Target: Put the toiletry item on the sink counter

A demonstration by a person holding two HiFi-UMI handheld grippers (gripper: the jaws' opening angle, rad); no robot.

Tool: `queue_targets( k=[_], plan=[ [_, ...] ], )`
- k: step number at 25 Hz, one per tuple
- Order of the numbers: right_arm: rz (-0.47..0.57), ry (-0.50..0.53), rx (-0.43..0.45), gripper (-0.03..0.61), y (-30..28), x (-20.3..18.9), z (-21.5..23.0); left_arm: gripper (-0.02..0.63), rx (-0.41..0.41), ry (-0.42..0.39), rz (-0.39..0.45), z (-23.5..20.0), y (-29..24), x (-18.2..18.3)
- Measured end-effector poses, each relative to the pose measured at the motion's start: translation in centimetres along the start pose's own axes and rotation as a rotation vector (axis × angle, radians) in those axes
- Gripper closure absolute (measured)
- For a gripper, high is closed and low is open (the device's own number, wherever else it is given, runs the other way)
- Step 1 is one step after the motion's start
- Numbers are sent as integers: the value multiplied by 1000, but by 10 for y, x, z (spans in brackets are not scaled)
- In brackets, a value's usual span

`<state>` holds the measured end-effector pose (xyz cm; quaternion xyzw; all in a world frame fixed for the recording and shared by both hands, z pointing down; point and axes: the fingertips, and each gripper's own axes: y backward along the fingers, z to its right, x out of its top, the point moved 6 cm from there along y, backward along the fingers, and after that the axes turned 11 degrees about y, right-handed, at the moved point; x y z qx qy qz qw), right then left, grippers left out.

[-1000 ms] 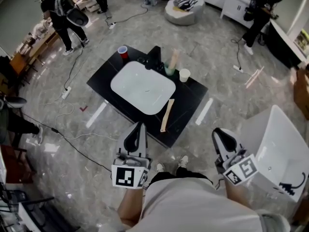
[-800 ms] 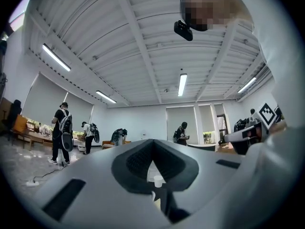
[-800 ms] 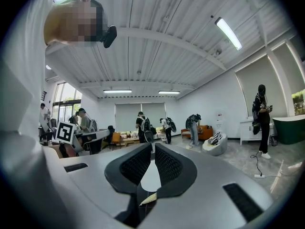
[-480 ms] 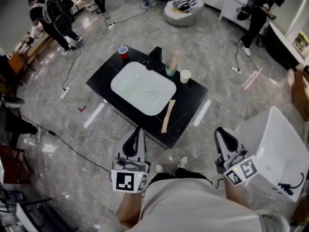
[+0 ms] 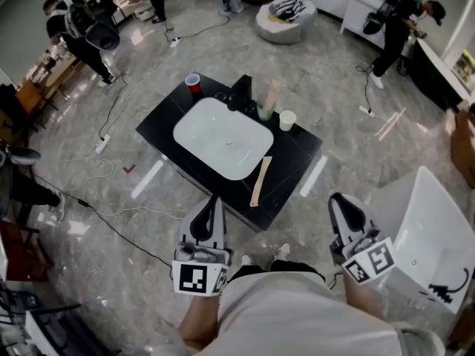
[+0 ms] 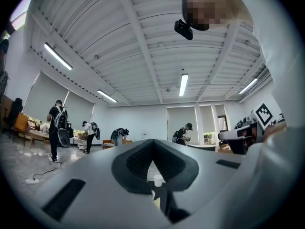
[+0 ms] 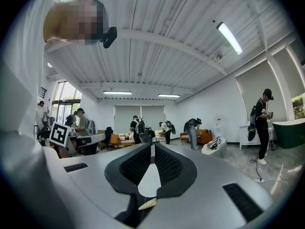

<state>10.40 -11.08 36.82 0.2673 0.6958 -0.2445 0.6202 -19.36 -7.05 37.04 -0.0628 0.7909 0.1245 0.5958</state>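
The black sink counter (image 5: 297, 148) with its white basin (image 5: 223, 138) stands on the floor ahead of me. On it are a red cup (image 5: 192, 81), a black faucet (image 5: 241, 93), a green cup (image 5: 264, 112) holding a tall pale item, a white cup (image 5: 287, 119) and a long tan flat item (image 5: 260, 181) near the front edge. My left gripper (image 5: 215, 197) is shut and empty, short of the counter's front corner. My right gripper (image 5: 334, 198) is also shut with nothing in it, off to the right. The white cup (image 6: 156, 179) shows below the left gripper (image 6: 153, 141).
A white bathtub (image 5: 427, 228) stands close at my right. Cables (image 5: 104, 210) trail over the marble floor at left. White strips (image 5: 147, 179) lie beside the counter. Several people work at the far edges, and a round pouf (image 5: 286, 13) sits behind.
Both grippers have stayed where they were. The head view has shifted slightly, and the people at the far left and far right have moved about.
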Motion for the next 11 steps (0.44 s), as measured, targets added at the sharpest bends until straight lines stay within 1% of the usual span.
queue_targets(
  k=[4, 7, 11],
  plan=[
    [0, 5, -10, 526, 0, 0, 2, 611, -12, -1, -17, 2, 0, 1],
    [1, 8, -16, 526, -2, 0, -1, 611, -14, -19, -12, -5, -2, 4],
    [-15, 4, -19, 526, -4, -4, -4, 611, -17, -15, -7, -9, -6, 5]
  ],
)
